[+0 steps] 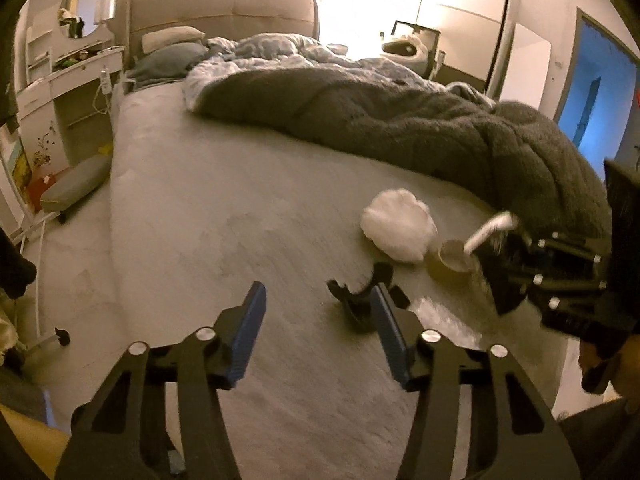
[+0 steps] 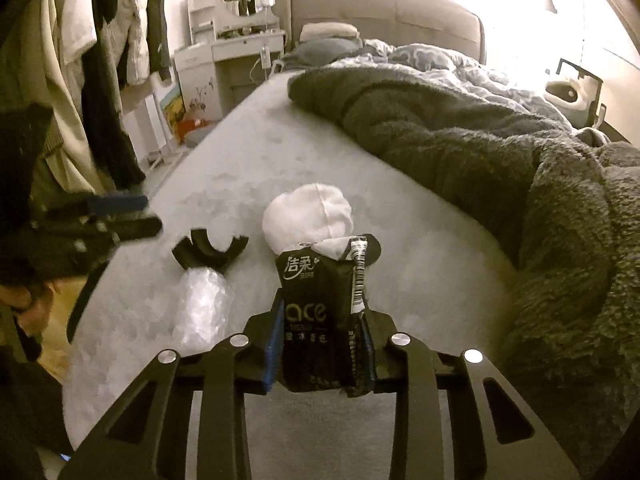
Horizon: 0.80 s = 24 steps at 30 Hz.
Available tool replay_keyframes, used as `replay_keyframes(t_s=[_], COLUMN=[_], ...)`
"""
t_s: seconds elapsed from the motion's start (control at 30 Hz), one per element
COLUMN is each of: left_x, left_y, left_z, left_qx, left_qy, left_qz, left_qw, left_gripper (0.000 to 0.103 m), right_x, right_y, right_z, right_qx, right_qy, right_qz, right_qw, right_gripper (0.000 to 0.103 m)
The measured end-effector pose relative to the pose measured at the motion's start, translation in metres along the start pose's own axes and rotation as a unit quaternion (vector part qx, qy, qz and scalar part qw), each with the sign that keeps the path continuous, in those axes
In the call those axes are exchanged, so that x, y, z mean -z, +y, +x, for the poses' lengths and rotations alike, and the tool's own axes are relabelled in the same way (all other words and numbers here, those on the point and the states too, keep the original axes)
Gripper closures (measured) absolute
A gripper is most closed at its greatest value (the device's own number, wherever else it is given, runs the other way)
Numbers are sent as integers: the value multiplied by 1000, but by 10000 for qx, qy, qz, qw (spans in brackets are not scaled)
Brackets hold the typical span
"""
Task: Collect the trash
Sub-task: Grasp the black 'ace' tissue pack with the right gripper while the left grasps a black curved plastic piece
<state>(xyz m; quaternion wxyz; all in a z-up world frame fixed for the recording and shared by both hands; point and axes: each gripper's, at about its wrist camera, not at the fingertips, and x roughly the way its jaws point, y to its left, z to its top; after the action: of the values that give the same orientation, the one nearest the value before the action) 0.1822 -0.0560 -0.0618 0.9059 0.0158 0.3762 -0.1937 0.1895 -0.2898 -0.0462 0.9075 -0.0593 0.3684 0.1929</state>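
Left wrist: our left gripper (image 1: 318,300) gapes, nothing between its pads, above the bed (image 1: 200,220); black curved scrap (image 1: 356,300) beside its right finger.

Right wrist: our right gripper (image 2: 322,344) clamps the black tissue packet (image 2: 320,304); white wad (image 2: 308,216) just beyond.

On the bed (image 2: 248,152), the blanket (image 2: 460,140) lies right of the tissue wad (image 2: 308,212); the clip (image 2: 210,246) and plastic wrap (image 2: 202,308) lie left of it.
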Motion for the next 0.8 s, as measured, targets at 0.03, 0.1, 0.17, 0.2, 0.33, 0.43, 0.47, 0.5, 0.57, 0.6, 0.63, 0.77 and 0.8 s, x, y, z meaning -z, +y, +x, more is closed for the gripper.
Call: replay_keyframes(t_s=[0.03, 0.1, 0.17, 0.2, 0.33, 0.43, 0.47, 0.5, 0.57, 0.6, 0.63, 0.77, 0.8], left_x=[1, 3, 4, 5, 7, 11, 12, 12, 12, 12, 11, 8, 8], left_y=[-2, -6, -7, -7, -7, -9, -9, -9, -9, -9, -9, -12, -13], left_z=[3, 8, 12, 14, 23, 28, 31, 32, 34, 34, 35, 38, 38], left_qx=[9, 79, 144, 174, 241, 201, 185, 165, 126, 95, 72, 53, 31], left_qy=[52, 176, 276, 320, 512, 630, 673, 701, 728, 732, 724, 713, 695], left_qz=[36, 74, 30, -7, -165, -185, -201, -219, -263, -281, -298, -327, -303], left_qw=[10000, 9998, 9995, 9993, 9983, 9976, 9974, 9972, 9969, 9969, 9969, 9969, 9971], left_gripper=[53, 58, 61, 61, 65, 71, 73, 74, 77, 78, 80, 87, 88], right_x=[0, -1, -1, -1, 1, 3, 3, 4, 5, 6, 6, 8, 9], right_y=[-2, -3, -4, -4, -7, -7, -8, -9, -10, -11, -11, -13, -14], right_z=[-2, -5, -6, -7, -9, -9, -9, -9, -10, -11, -11, -12, -12], right_qx=[-35, -61, -89, -97, -117, -122, -125, -124, -128, -122, -124, -113, -111], right_qy=[-33, -89, -109, -117, -125, -125, -123, -122, -117, -121, -124, -117, -113], right_qz=[31, 70, 70, 69, 105, 115, 120, 128, 139, 141, 141, 147, 149], right_qw=[10000, 9999, 9999, 9999, 9998, 9998, 9998, 9998, 9998, 9998, 9997, 9998, 9998], right_gripper=[71, 71, 71, 71, 71, 71, 71, 71, 71, 71, 71, 71, 71])
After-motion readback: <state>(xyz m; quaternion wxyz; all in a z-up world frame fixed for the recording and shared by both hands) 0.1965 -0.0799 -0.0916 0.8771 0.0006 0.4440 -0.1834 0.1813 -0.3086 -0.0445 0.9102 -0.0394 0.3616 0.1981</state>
